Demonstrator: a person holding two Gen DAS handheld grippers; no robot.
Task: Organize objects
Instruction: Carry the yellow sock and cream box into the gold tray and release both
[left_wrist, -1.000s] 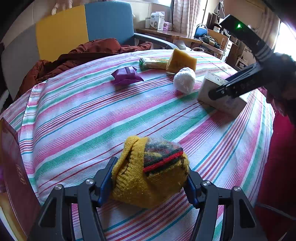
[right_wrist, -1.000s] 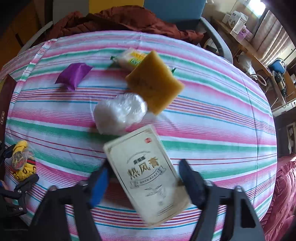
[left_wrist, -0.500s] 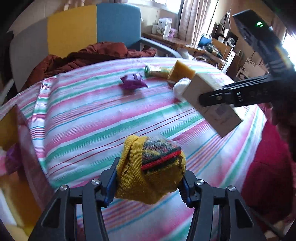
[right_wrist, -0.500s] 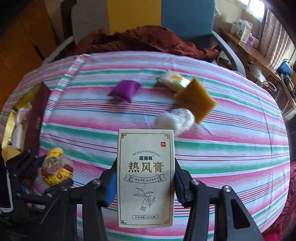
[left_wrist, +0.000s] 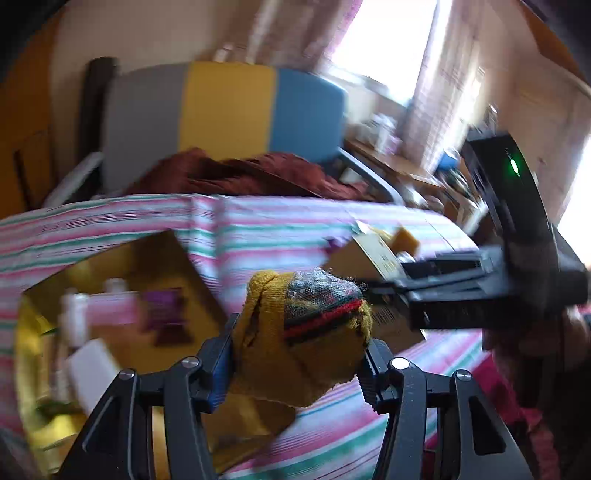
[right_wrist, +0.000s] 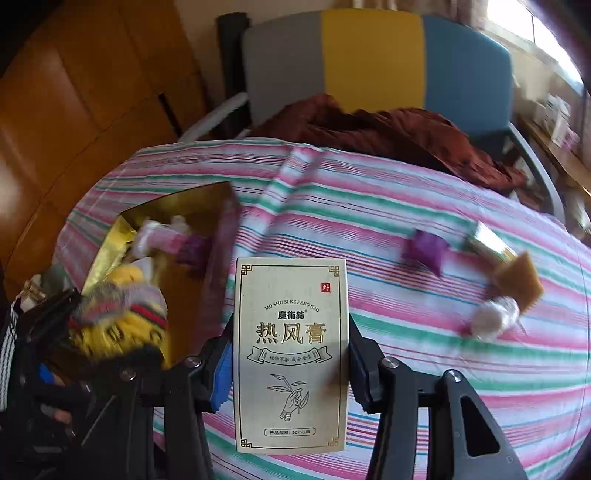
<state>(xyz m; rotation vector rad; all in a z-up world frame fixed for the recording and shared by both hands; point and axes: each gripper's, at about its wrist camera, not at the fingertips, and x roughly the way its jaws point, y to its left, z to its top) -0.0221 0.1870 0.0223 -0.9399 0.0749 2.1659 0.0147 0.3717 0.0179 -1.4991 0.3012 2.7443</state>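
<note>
My left gripper (left_wrist: 297, 354) is shut on a yellow knitted sock bundle (left_wrist: 306, 332) with a red and green band, held above the table edge beside the gold-lined open box (left_wrist: 173, 258). The same bundle (right_wrist: 118, 325) shows at the left of the right wrist view, just over that box (right_wrist: 173, 206). My right gripper (right_wrist: 291, 358) is shut on a cream carton (right_wrist: 291, 350) with gold Chinese lettering, held upright over the striped cloth. In the left wrist view the carton (left_wrist: 373, 254) hangs to the right of the bundle.
The box holds small bottles and a purple packet (right_wrist: 195, 247). A purple pouch (right_wrist: 424, 247), a yellow sponge (right_wrist: 517, 284), a white wrapped ball (right_wrist: 491, 321) and a green-yellow packet (right_wrist: 487, 240) lie on the striped table (right_wrist: 406, 206). A chair with a brown coat (right_wrist: 388, 129) stands behind.
Both grippers have lifted their objects and swung left toward the open box. The carton, loose and tilted between the right jaws at first, is now clamped upright.
</note>
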